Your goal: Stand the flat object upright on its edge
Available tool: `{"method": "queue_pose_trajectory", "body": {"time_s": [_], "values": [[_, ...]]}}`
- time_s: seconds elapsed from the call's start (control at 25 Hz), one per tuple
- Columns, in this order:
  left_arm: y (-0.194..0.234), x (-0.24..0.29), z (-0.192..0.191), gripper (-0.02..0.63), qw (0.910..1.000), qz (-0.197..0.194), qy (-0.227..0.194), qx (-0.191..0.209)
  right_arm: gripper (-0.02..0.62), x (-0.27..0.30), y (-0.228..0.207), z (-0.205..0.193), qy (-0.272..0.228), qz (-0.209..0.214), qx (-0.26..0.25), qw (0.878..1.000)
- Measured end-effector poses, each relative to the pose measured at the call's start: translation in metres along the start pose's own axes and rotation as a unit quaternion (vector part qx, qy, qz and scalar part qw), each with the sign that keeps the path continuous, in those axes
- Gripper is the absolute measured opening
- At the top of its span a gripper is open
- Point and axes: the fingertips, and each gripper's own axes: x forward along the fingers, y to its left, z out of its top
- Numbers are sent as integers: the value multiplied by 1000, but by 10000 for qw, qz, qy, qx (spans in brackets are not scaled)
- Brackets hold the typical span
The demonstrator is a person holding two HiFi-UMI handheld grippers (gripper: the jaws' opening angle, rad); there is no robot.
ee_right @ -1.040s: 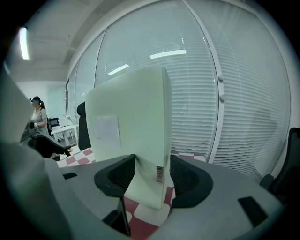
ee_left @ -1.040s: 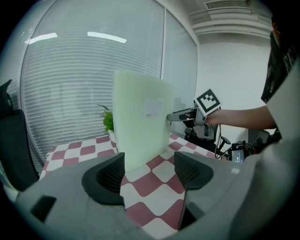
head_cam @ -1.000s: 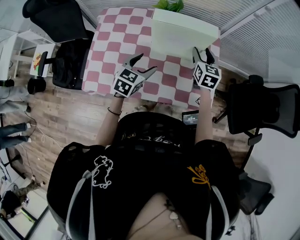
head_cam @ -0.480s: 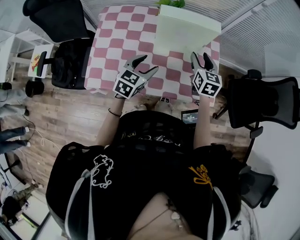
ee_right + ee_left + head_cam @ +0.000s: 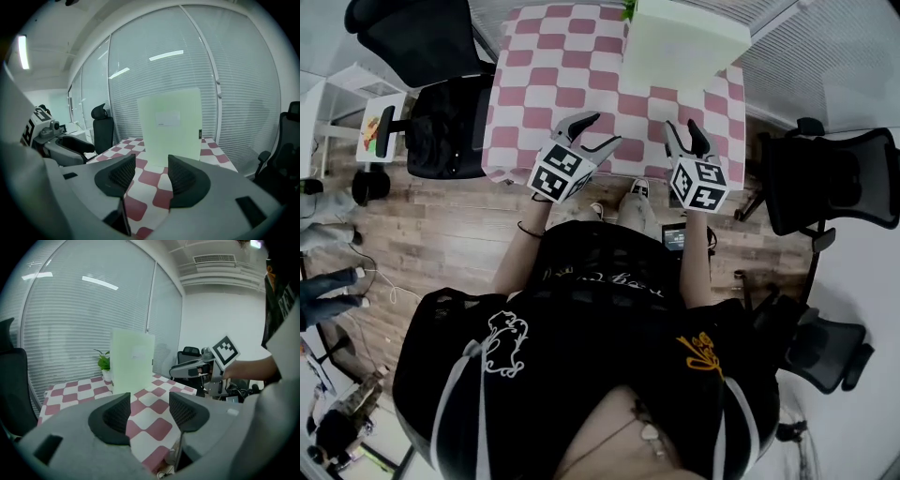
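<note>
The flat object (image 5: 684, 42) is a pale green board that stands upright on its edge at the far right of the pink-and-white checked table (image 5: 553, 84). It rises unsupported in the left gripper view (image 5: 132, 362) and the right gripper view (image 5: 171, 126). My left gripper (image 5: 602, 129) hovers over the table's near edge, well short of the board; its jaws are closing with nothing between them (image 5: 149, 411). My right gripper (image 5: 682, 127) is open and empty beside it (image 5: 151, 173), also apart from the board.
A small green plant (image 5: 104, 363) stands behind the board by the blinds. Black office chairs sit to the table's left (image 5: 441, 94) and right (image 5: 834, 183). Wooden floor lies below the near edge, where a person's shoe (image 5: 639, 187) shows.
Both grippers have drawn back from the board toward the table's near edge; the right one was up against the board's corner before. The left jaws have narrowed. The board stays upright.
</note>
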Motion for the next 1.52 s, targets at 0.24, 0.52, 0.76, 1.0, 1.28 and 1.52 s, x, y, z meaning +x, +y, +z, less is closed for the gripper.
{"method": "queue_pose_trajectory", "body": {"time_s": [0.24, 0.52, 0.76, 1.0, 1.28, 1.52], "values": [[3, -28, -22, 258, 9998, 61, -27, -167, 212, -21, 33, -20, 167, 16, -24, 9999], [-5, -44, -23, 141, 9988, 79, -288, -395, 190, -34, 60, -31, 290, 258, -158, 9991], [-33, -46, -22, 106, 9987, -8, -344, -383, 164, -54, 76, -56, 474, 525, -152, 9974], [-87, -43, -34, 103, 9989, -81, -208, -407, 97, -95, 72, -77, 483, 688, -117, 9964], [-151, -51, -42, 101, 9994, -12, -114, -338, 91, -151, 65, -93, 363, 859, -129, 9956], [-202, -61, -51, 101, 9994, 106, -71, -317, 72, -197, 64, -103, 212, 1054, -186, 9940]]}}
